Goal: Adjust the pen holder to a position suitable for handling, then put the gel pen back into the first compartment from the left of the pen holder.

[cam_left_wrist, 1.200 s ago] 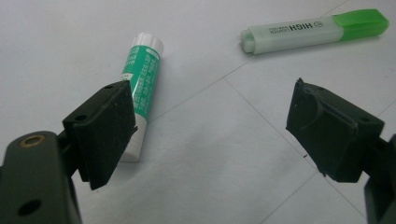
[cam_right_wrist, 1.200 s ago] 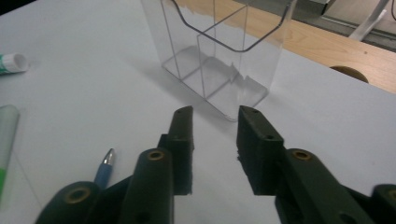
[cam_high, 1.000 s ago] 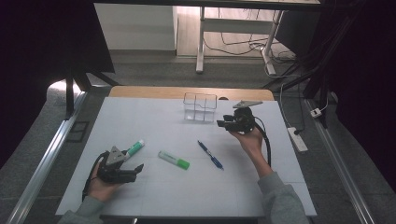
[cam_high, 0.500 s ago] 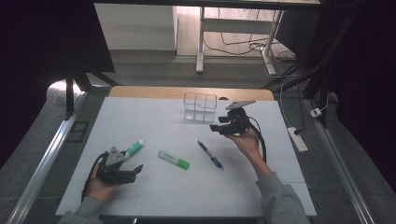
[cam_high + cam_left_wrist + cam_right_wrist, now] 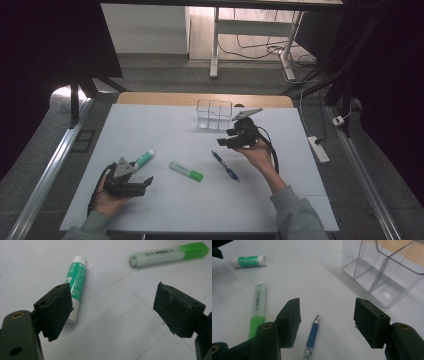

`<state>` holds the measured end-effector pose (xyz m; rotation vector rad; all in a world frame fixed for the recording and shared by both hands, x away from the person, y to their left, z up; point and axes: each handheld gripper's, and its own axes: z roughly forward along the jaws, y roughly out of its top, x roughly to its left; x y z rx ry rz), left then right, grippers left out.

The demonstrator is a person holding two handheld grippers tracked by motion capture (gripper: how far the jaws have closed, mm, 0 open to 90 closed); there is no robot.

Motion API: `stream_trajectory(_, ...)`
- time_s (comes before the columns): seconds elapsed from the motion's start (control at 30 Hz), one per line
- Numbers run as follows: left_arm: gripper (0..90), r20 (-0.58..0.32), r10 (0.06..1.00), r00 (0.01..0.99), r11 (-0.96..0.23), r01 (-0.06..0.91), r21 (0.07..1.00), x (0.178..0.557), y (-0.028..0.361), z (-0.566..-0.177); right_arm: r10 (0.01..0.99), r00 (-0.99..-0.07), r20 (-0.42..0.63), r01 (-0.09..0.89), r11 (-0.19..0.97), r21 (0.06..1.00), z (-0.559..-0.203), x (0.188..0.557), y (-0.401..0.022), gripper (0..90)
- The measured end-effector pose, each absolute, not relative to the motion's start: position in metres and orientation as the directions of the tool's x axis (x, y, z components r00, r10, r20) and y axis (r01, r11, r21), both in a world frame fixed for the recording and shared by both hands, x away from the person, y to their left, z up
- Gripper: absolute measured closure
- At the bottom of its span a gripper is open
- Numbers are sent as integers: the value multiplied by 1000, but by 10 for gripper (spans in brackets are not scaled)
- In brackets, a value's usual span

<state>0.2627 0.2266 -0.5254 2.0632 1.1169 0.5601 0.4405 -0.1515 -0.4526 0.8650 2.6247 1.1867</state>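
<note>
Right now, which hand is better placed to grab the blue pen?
Right. The right tool hovers open just above the pen, which lies between its jaws in the right gripper view. The left tool sits far off beside the glue stick.

A: The white table [image 5: 190, 210] is evenly, softly lit from above while the room around it falls nearly black; daylight brightens the floor beyond.

B: Shadows are faint, and both gripper views are slightly soft: the highlighter [image 5: 170, 253] stays readable, and the clear organiser [image 5: 384, 270] shows small glints.
</note>
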Motion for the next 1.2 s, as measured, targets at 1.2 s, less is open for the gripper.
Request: stream_trajectory(1.2, 151, 50, 844, 534, -384, 537, 751, 263, 225, -526, 550, -834, 42, 472, 673, 569, -490, 437, -110, 387)
